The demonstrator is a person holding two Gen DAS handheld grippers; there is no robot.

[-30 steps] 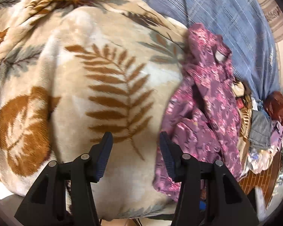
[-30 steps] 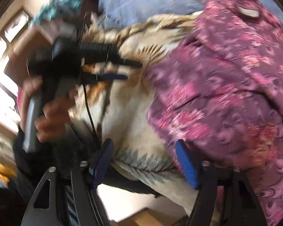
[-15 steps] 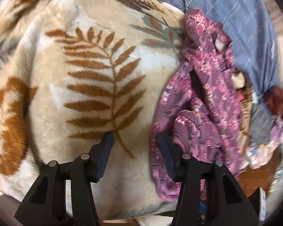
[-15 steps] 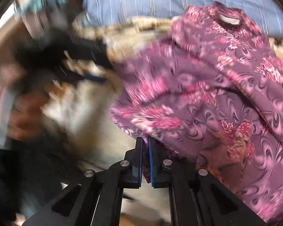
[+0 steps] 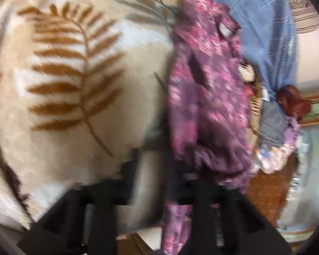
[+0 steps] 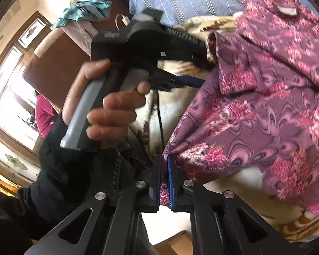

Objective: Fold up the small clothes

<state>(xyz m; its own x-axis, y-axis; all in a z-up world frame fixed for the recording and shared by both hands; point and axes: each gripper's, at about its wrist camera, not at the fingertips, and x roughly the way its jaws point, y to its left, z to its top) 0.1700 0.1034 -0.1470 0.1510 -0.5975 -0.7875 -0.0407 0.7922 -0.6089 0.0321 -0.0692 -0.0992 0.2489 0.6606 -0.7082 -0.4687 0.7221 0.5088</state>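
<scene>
A purple floral garment (image 6: 265, 97) lies crumpled on a cream blanket with brown fern leaves (image 5: 78, 89). My right gripper (image 6: 164, 182) is shut on the garment's lower left edge, with cloth pinched between the blue pads. In the left wrist view the garment (image 5: 210, 97) lies along the blanket's right side. My left gripper (image 5: 153, 165) is blurred; its jaws stand apart, the right finger at the garment's near edge. The left gripper also shows in the right wrist view (image 6: 193, 72), held in a hand beside the garment's upper left corner.
A blue striped sheet (image 5: 265, 21) covers the bed beyond the blanket. A heap of other clothes (image 5: 274, 131) lies right of the garment. A brown headboard (image 6: 53, 68) and windows (image 6: 10, 97) are at the left in the right wrist view.
My right gripper has shut on the garment's edge and now holds it pulled taut. My left gripper has moved toward the garment's near edge, jaws narrower than before.
</scene>
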